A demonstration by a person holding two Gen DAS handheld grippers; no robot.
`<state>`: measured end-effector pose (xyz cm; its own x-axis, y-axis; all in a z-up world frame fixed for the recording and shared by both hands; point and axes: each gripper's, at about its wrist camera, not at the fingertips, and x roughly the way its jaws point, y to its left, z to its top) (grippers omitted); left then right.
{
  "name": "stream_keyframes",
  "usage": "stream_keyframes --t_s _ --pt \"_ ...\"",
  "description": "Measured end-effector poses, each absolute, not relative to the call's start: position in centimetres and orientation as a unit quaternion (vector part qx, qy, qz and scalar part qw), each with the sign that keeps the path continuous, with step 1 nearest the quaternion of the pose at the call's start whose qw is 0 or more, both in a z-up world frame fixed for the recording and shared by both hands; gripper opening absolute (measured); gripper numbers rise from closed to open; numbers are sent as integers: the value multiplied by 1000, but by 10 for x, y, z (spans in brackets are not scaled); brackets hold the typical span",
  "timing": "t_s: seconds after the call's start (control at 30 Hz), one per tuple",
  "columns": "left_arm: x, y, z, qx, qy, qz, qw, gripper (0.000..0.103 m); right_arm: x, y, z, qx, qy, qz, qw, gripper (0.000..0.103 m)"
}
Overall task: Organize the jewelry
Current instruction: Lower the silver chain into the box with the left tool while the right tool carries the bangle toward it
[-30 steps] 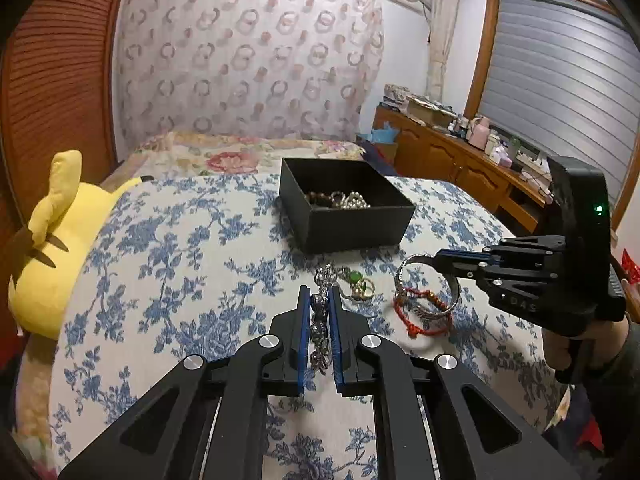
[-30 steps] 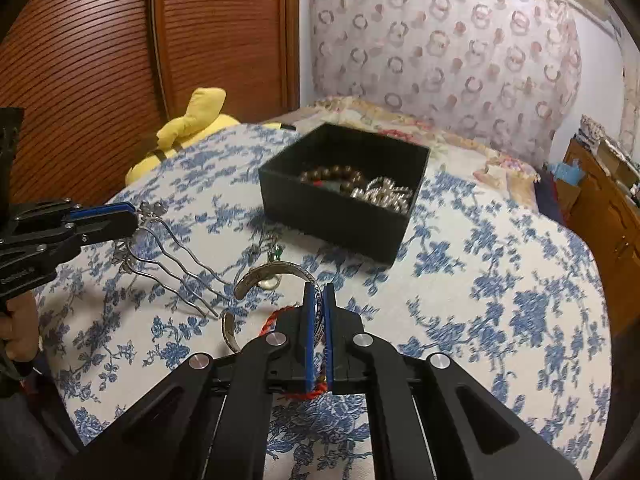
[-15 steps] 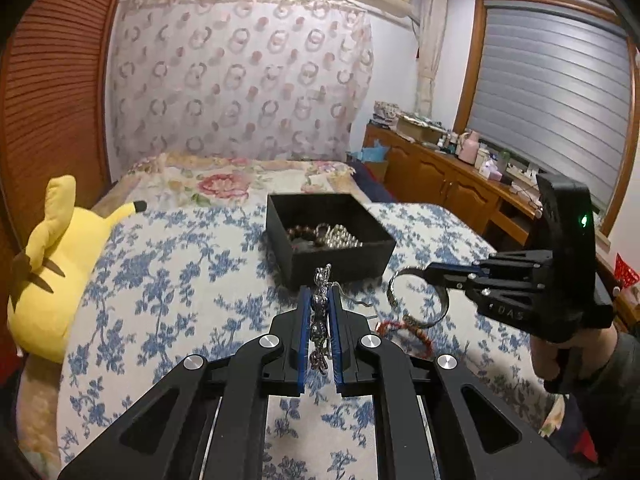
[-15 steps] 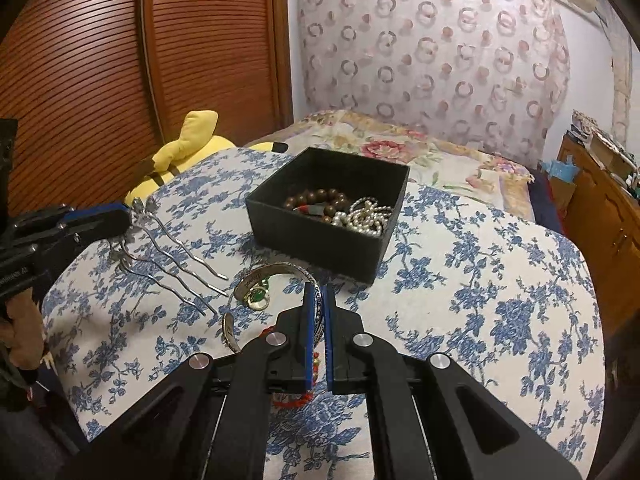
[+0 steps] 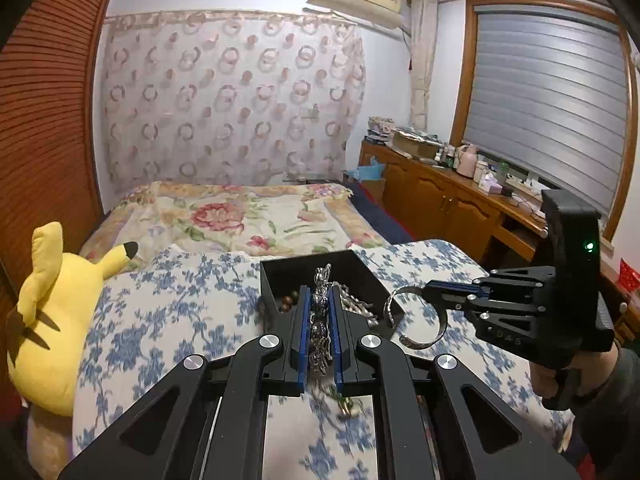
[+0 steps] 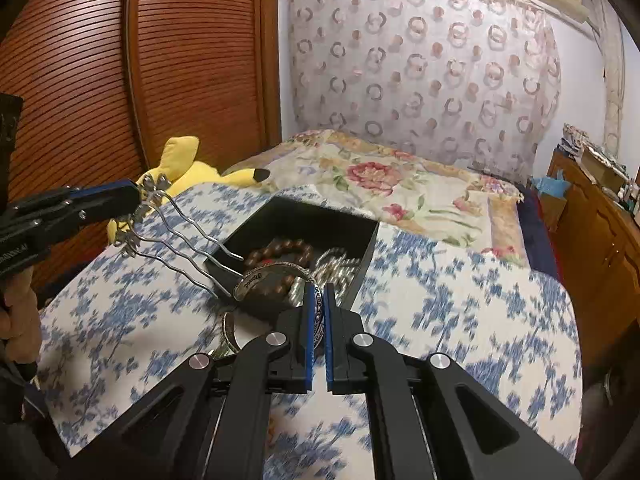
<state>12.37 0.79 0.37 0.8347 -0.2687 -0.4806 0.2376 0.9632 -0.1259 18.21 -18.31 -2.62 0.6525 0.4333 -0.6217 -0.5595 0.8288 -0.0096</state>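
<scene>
The left gripper (image 5: 319,314) is pinching a silver hair comb (image 6: 176,228) by its ornate top, prongs reaching over the black box (image 6: 304,220). The right gripper (image 6: 319,300) is clamped on a silver bangle (image 6: 272,274), held above the box's near edge.

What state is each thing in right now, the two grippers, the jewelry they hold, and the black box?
Left gripper: shut on the silver hair comb.
Silver hair comb: held off the cloth, prongs reaching toward the box.
Right gripper: shut on the silver bangle.
Silver bangle: lifted, held by its rim.
Black box: open, beads and silver pieces inside.
</scene>
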Motion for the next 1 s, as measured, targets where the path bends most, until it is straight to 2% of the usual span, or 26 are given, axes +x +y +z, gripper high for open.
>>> stream_keyframes --t_s 0.4,0.87,1.0 --pt "198 -1 -25 -31 309 -133 941 8 240 -187 -33 -92 320 281 900 5" --pt "218 -4 -42 -28 335 -129 933 9 282 -164 -48 -99 337 302 886 5" --pt "216 -1 -42 -29 329 -124 936 16 284 -155 -52 -105 339 305 884 5"
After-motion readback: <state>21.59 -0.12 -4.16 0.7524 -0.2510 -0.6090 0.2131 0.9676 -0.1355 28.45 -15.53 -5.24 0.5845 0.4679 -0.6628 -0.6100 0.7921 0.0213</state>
